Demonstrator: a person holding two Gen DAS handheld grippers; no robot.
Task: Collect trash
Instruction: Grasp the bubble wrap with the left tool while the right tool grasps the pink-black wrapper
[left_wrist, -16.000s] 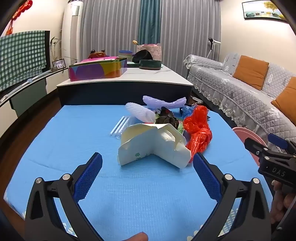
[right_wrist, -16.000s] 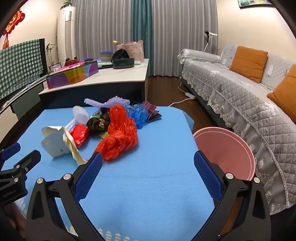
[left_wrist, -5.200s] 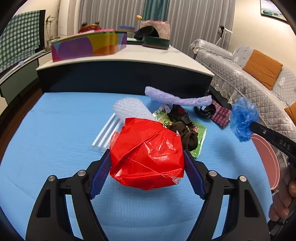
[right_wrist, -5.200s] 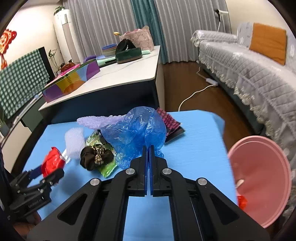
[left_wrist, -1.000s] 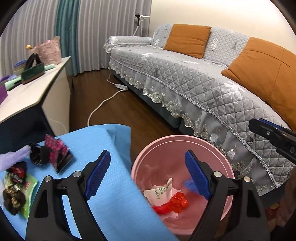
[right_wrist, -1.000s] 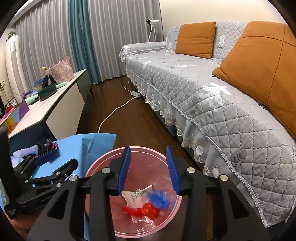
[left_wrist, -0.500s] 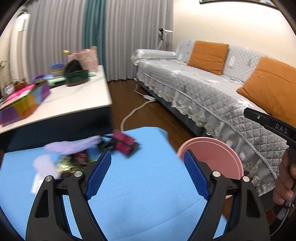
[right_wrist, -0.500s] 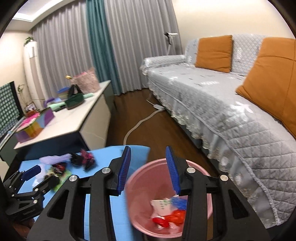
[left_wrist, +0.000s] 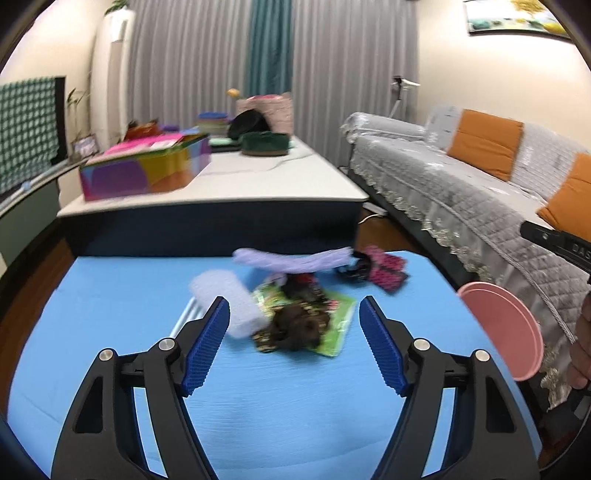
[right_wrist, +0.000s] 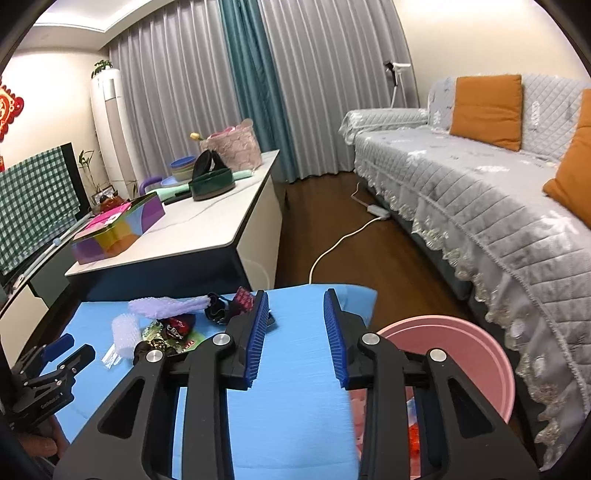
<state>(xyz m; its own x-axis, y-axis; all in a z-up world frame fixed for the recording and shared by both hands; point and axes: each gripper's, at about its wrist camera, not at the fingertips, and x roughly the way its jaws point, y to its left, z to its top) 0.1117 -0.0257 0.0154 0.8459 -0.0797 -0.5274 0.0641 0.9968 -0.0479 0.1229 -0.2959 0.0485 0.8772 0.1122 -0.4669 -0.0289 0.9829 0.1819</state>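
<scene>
My left gripper (left_wrist: 294, 332) is open and empty above the blue table (left_wrist: 110, 280), facing a trash pile: a brown scrunchie (left_wrist: 299, 326) on a green wrapper (left_wrist: 338, 325), white bubble wrap (left_wrist: 229, 295), a lilac foam strip (left_wrist: 295, 260), a black and pink item (left_wrist: 384, 271) and white straws (left_wrist: 186, 317). My right gripper (right_wrist: 293, 339) is open and empty over the table's right part, beside the pink bin (right_wrist: 461, 365), which holds red and white trash. The pile (right_wrist: 173, 325) lies to its left. The bin (left_wrist: 506, 332) shows at the right in the left wrist view.
A white-topped low table (left_wrist: 236, 181) with a colourful box (left_wrist: 144, 170) stands behind the blue table. A grey sofa (right_wrist: 498, 192) with orange cushions runs along the right. A white cable (right_wrist: 343, 240) lies on the wood floor.
Both grippers have swung from over the pink bin back left toward the blue table. The left one now faces the trash pile. Both stay open and empty.
</scene>
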